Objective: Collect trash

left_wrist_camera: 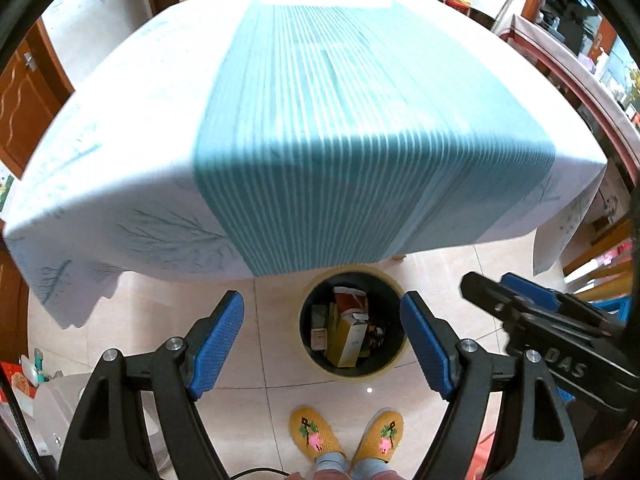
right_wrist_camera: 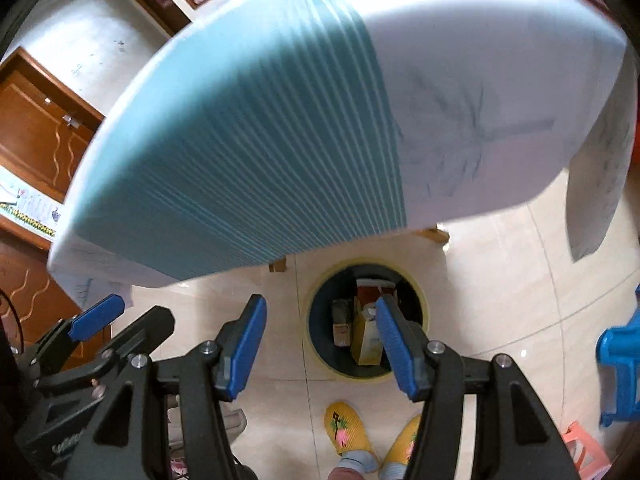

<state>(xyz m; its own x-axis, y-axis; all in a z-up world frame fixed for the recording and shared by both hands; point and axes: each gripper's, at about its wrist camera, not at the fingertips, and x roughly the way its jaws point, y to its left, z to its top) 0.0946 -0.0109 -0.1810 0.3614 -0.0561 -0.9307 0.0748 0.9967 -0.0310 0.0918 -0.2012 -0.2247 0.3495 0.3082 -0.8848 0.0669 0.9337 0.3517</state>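
Observation:
A round yellow-rimmed trash bin [left_wrist_camera: 394, 360] stands on the tiled floor in front of the table. It holds a yellow carton [left_wrist_camera: 348, 340], a red carton [left_wrist_camera: 349, 300] and other boxes. It also shows in the right wrist view [right_wrist_camera: 316, 344] with the yellow carton [right_wrist_camera: 366, 340]. My left gripper [left_wrist_camera: 322, 308] is open and empty, above the floor just left of the bin. My right gripper [right_wrist_camera: 320, 316] is open and empty, above the bin's left rim; it also shows in the left wrist view [left_wrist_camera: 516, 300]. My left gripper appears at the left of the right wrist view [right_wrist_camera: 96, 316].
A table with a white and teal striped cloth [left_wrist_camera: 320, 120] fills the upper part of both views. The person's yellow slippers [left_wrist_camera: 344, 436] stand near the bin. A blue plastic stool [right_wrist_camera: 620, 360] is at the right. Brown wooden doors [right_wrist_camera: 40, 132] are at the left.

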